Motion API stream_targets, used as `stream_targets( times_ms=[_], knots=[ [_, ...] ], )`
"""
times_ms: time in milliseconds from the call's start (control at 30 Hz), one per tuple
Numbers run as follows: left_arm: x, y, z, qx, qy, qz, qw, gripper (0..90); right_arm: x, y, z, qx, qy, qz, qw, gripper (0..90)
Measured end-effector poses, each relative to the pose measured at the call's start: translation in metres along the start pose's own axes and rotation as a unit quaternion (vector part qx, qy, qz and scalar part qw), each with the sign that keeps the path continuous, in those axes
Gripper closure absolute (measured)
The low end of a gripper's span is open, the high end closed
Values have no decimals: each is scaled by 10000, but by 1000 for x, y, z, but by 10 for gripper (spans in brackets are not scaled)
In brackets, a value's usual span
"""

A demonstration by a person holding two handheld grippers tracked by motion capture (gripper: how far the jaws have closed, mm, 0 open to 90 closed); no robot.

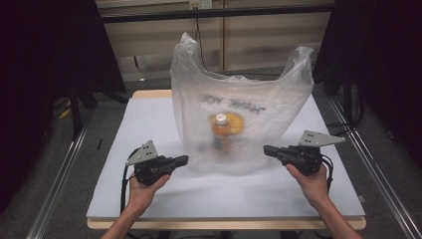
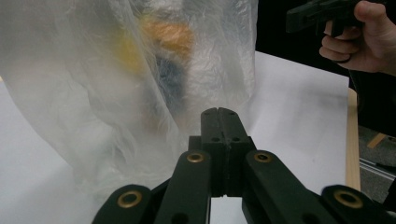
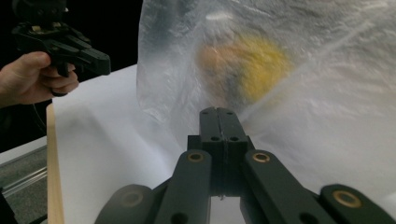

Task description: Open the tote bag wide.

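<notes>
White table top (image 1: 149, 199), wooden edge; clear plastic bag (image 1: 239, 99) standing on it

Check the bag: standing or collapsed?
Standing. The bag rises upright from the table with both handles up, and a bottle shows through its wall.

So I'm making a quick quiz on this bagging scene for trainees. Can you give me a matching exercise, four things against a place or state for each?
Things:
1. plastic bag
2. bottle
3. left gripper
4. right gripper

Places or states:
a. inside the bag, orange cap up
b. jaws shut, at the bag's right side in the high view
c. stands open on the white table, handles up
d. jaws shut, at the bag's left side in the high view

Pairs: 1-c, 2-a, 3-d, 4-b
</notes>
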State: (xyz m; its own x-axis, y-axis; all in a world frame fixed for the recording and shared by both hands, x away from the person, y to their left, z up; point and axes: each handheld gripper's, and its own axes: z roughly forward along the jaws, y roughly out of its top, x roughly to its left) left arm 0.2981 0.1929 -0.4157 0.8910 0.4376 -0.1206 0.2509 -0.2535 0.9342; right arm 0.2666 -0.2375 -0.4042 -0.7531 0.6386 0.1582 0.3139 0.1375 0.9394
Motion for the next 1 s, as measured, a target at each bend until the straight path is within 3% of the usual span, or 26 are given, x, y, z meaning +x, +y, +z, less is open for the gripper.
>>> stream_targets(
  times_ms=[300, 500, 767, 900, 1000],
  knots=[
    [8, 25, 9, -258, 9, -22, 9997, 900, -6, 22, 13, -155, 56, 85, 9998, 900],
    [13, 36, 21, -273, -33, -34, 9996, 900, -12, 40, 15, -210, 10, 71, 9998, 900],
    [15, 59, 33, -247, -55, 123, 9996, 900, -18, 59, 22, -230, -41, 25, 9997, 900],
    [13, 82, 40, -339, -129, 261, 9990, 900, -21, 77, 30, -256, -36, -36, 9997, 900],
    [13, 90, 43, -394, -155, 292, 9987, 900, -23, 89, 35, -280, -44, -86, 9996, 900]
  ],
)
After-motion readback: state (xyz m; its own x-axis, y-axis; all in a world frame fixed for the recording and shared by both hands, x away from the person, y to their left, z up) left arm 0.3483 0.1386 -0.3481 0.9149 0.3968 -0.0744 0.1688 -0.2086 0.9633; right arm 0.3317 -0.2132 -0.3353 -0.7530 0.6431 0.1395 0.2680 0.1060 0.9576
